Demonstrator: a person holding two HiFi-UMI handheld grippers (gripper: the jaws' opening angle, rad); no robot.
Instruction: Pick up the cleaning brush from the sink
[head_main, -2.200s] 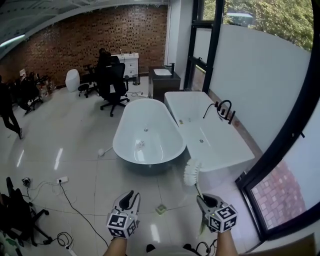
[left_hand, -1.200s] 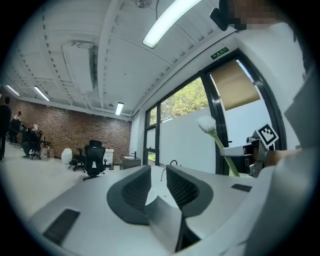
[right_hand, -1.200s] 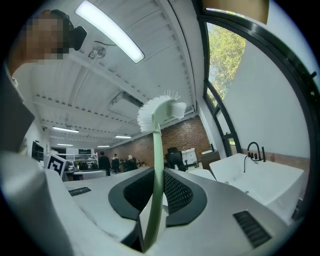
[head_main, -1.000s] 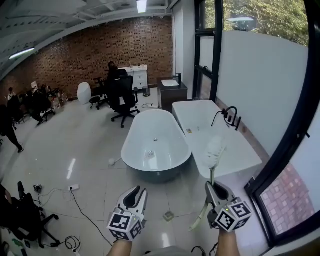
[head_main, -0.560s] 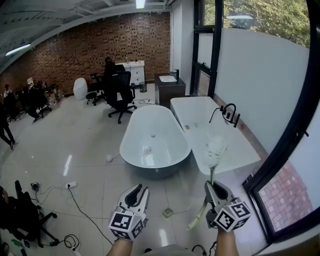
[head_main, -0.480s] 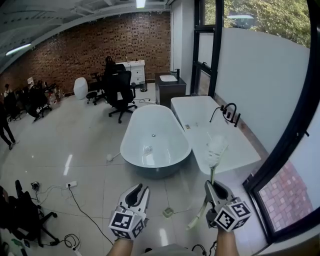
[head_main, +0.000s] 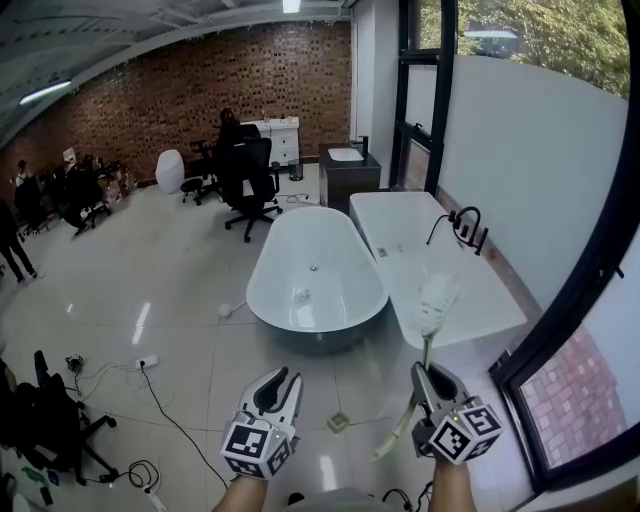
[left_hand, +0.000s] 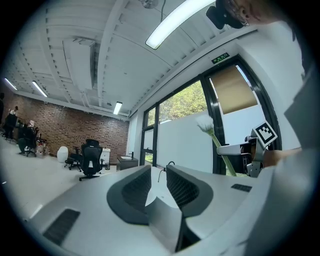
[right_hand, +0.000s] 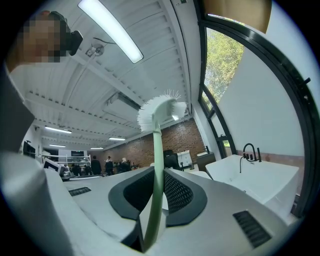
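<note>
Stem of cleaning brush is partly hidden between clamped fingers of right gripper; pale green, white bristles beyond fingertips. Fingers of left gripper are held apart, empty.

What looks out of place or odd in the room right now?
Nothing spilled or damaged. Loose cables trail over the floor at left, and a small block lies on the tiles near the oval tub.

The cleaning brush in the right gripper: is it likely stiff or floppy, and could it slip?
Probably fairly stiff: the cleaning brush stands upright from the right gripper without drooping. Likely light, since its handle is thin and the head is only bristles. It might pivot, because the jaws pinch just that slim, smooth handle, with the head well above.
</note>
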